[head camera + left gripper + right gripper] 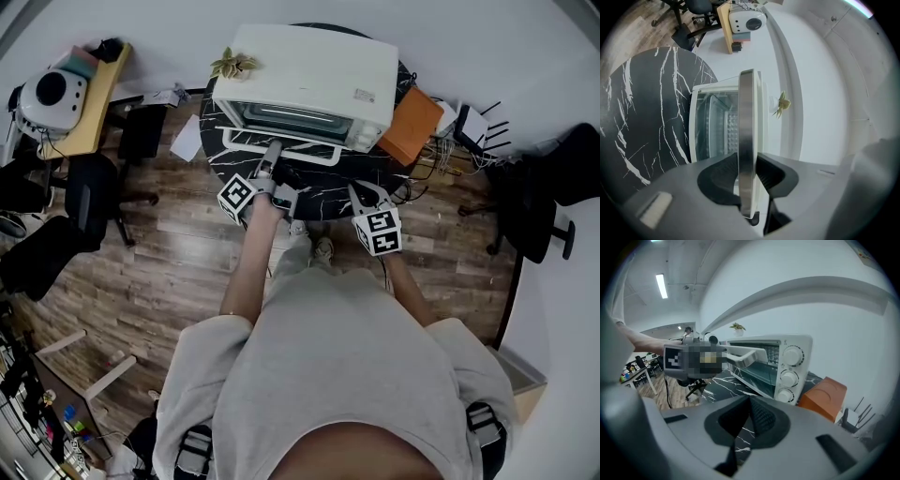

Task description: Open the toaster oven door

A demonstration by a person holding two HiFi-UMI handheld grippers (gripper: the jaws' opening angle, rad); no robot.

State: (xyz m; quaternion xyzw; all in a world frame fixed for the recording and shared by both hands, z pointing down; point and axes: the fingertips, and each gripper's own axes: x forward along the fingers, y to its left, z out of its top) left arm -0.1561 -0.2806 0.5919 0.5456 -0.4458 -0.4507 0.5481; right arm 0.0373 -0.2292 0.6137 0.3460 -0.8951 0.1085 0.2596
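Observation:
A white toaster oven stands on a round black marble table. Its glass door hangs partly open toward me. My left gripper is shut on the door's metal handle bar, which runs between both pads in the left gripper view; the lit oven cavity shows behind it. The right gripper view shows the door tilted out from the oven, with the left gripper on the handle. My right gripper hovers at the table's near edge, shut and holding nothing.
A small plant sits on the oven's top. An orange box lies just right of the oven, with a router and cables beyond. Office chairs and a desk stand left; a black chair stands right.

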